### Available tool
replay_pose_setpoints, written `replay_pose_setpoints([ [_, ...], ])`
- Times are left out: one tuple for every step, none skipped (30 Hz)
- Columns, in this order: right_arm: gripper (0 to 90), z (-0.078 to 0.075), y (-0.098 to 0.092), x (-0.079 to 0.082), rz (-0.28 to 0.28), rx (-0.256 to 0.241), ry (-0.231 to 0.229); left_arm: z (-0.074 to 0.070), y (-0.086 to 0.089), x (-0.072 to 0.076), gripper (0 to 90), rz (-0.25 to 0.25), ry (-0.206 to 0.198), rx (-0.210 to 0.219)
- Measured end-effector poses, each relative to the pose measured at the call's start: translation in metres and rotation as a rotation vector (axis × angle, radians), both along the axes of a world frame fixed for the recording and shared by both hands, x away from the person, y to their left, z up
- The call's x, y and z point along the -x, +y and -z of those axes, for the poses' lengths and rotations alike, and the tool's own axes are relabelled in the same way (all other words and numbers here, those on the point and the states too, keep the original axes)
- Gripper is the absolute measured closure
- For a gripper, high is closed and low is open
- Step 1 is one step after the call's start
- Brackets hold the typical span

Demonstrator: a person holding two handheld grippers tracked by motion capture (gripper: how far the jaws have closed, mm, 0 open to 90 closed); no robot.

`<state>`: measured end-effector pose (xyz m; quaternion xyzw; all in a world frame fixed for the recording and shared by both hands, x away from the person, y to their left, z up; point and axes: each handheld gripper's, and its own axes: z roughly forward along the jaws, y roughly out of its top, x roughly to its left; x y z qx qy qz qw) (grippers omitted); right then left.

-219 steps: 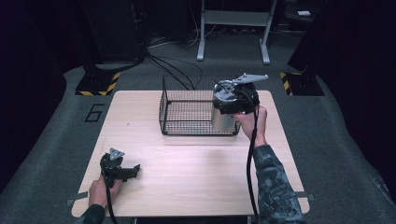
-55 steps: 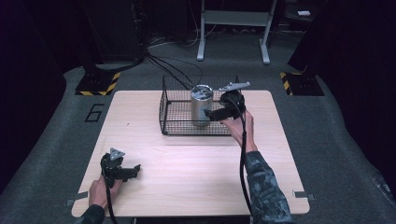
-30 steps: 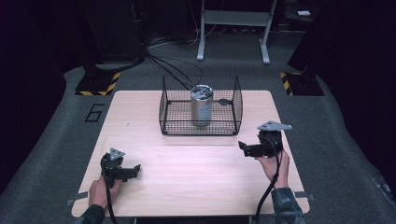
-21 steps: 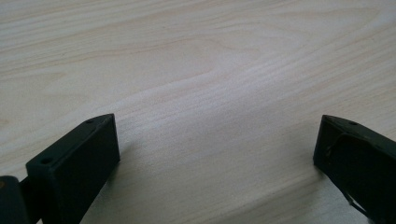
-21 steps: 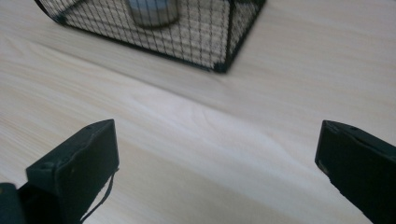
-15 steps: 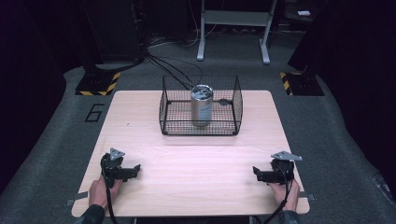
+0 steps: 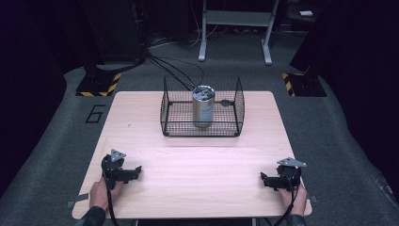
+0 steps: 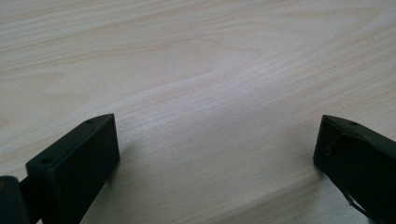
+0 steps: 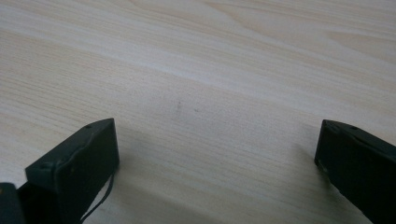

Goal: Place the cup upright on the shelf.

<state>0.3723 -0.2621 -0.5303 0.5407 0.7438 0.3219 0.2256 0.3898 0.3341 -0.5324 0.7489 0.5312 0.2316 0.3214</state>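
Metal canister (image 7: 203,106) upright inside wire basket (image 7: 202,128), far side of counter (image 7: 197,160).
Left claw (image 7: 136,169) and right claw (image 7: 263,178) (jaws spread wide, empty) resting at near corners.

Worktop (image 7: 155,122): one, pale wood.
Wire basket (image 7: 170,110): one, black.
Can (image 7: 203,106): one, metal, upright in the basket.
Grippers: two, left gripper (image 7: 134,170) and right gripper (image 7: 264,179), each with two black fingers set wide apart.
Hands: two, left hand (image 7: 99,193) and right hand (image 7: 292,194).
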Motion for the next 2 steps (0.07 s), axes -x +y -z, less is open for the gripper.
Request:
replay_pose_setpoints([
  [0.0, 0.0, 0.0, 0.0, 0.0, 0.0, 0.0, 0.0, 0.0, 0.0, 0.1, 0.0, 0.0, 0.0],
  [0.0, 0.0002, 0.0004, -0.0004, 0.009, 0.001, -0.003, 0.0, 0.0, 0.0, 0.1, 0.0, 0.0, 0.0],
])
